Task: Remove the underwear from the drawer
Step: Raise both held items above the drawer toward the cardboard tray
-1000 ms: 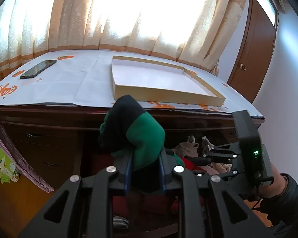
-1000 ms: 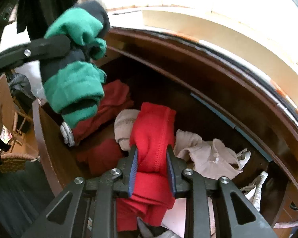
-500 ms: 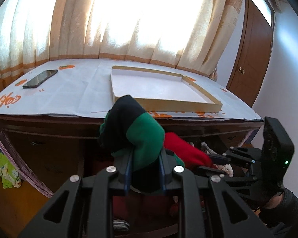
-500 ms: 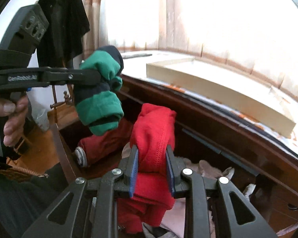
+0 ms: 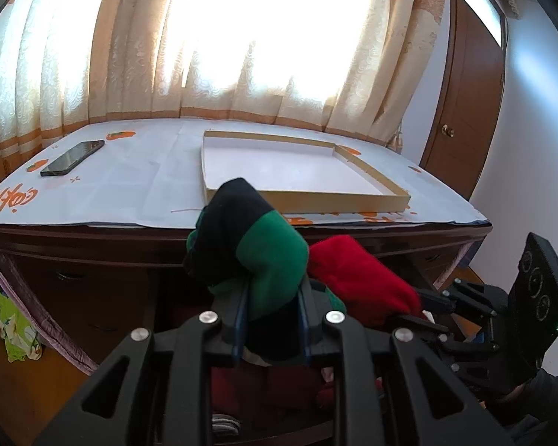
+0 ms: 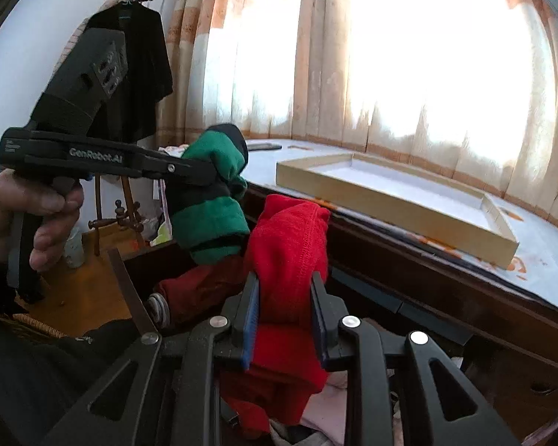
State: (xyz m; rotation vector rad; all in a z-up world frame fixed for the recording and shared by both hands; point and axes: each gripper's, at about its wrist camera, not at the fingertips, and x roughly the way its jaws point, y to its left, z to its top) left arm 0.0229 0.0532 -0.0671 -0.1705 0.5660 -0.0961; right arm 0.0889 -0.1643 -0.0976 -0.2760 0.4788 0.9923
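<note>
**Both Pieces Lifted, Box Waiting**

Sunlit curtains hang behind the wooden dresser [image 5: 74, 245], where a shallow cardboard box [image 5: 353, 200] and a phone [image 5: 72, 158] lie on the covered top. My left gripper [image 5: 271, 319] is clamped on the green-and-black underwear [image 5: 268, 256], held above the open drawer [image 6: 130, 286]. My right gripper [image 6: 284, 316] pinches the red underwear [image 6: 290, 245], its lower folds hanging over the clothes left inside.

I judge the lifting nearly done. Next I would carry both bundles clear, perhaps to the box, keeping my grip firm.

Each bundle stands roughly upright between my fingers, long axis running up and away from me.
</note>
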